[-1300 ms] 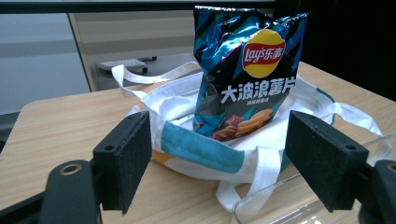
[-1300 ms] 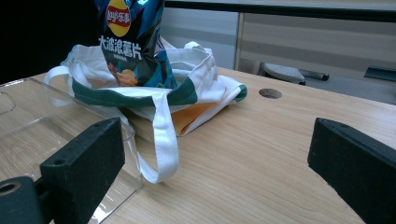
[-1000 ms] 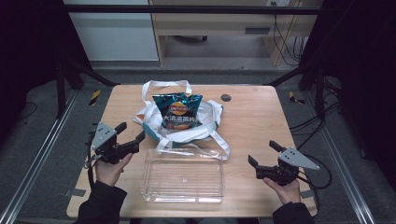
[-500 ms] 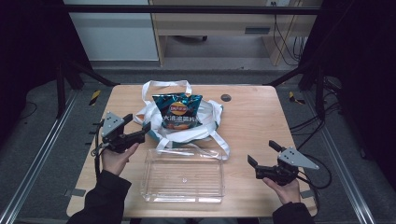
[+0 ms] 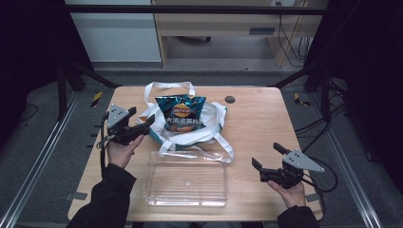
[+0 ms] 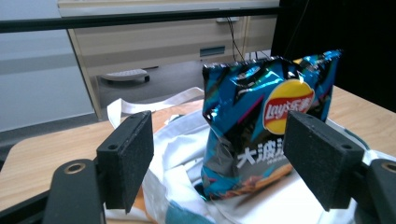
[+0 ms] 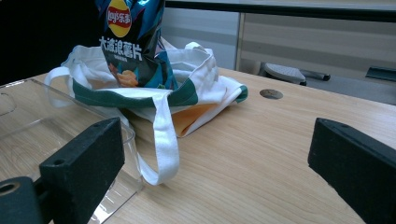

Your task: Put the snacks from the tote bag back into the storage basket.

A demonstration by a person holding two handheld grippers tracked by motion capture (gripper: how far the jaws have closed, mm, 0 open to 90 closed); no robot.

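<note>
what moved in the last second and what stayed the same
The left claw moved away from the person and toward the chip bag, open, its jaws now framing the bag without touching it. Nothing was gripped or released. The right claw, open, stayed by the table's right edge; the bag, the white tote and the clear tray kept their places.

Lighting is even and overhead; surroundings are dark. Shadows are soft. The foreground jaws are slightly blurred.

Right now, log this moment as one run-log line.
left tool: open, at chip bag | right tool: open, idle | bag: upright in tote | clear bin: empty
</note>
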